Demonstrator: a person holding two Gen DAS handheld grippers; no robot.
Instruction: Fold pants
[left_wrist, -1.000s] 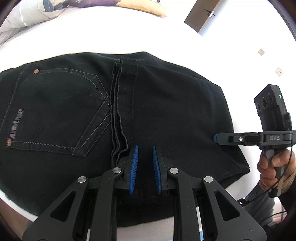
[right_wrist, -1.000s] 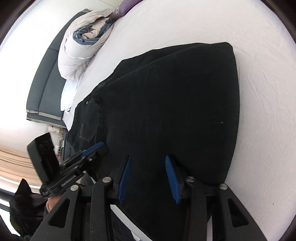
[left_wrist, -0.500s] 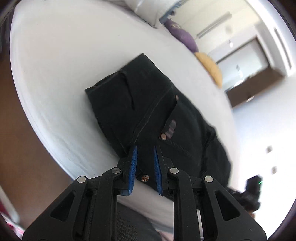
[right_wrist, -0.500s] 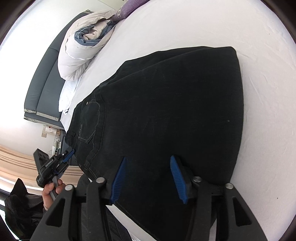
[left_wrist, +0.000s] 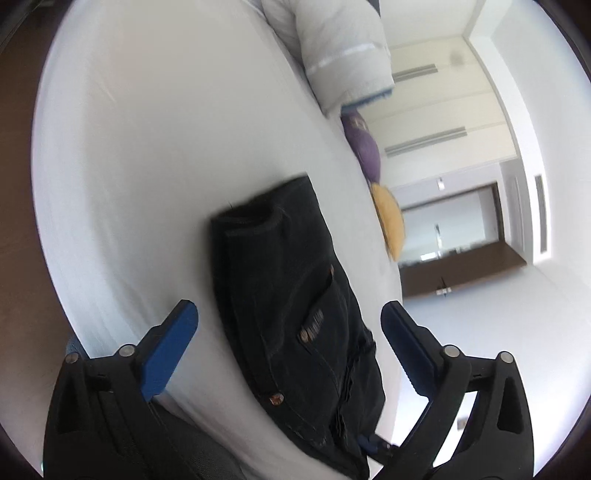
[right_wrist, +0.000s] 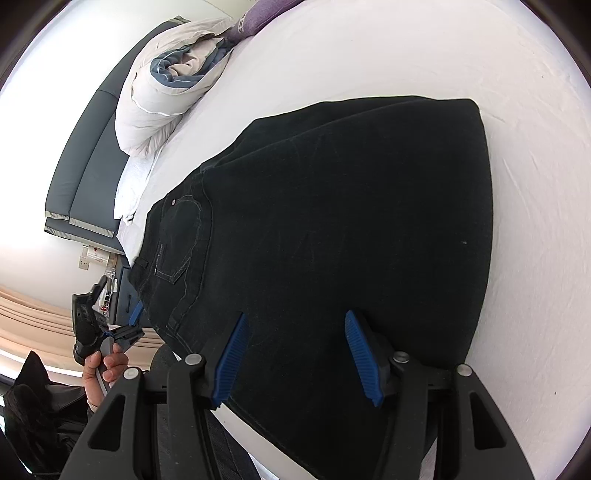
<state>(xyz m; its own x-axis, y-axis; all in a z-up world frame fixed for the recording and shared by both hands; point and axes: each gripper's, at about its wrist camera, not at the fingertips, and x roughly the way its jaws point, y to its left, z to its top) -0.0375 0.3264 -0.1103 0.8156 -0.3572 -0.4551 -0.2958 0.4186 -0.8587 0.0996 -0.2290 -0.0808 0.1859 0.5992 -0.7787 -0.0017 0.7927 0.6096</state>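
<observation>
Folded pants (right_wrist: 332, 229) flat on the bed (right_wrist: 424, 48), duvet (right_wrist: 166, 88) and cushions (left_wrist: 364, 147) beyond at its head

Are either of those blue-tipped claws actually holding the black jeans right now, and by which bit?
Nothing is held. The left gripper has just opened wide, and the right gripper has been opening too; the folded black jeans lie free on the white bed.

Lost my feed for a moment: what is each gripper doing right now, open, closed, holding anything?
Left gripper: open wide, jaws just opened, holding nothing; pants lie beyond.
Right gripper: open, jaws just widened, over the pants, not gripping.
</observation>
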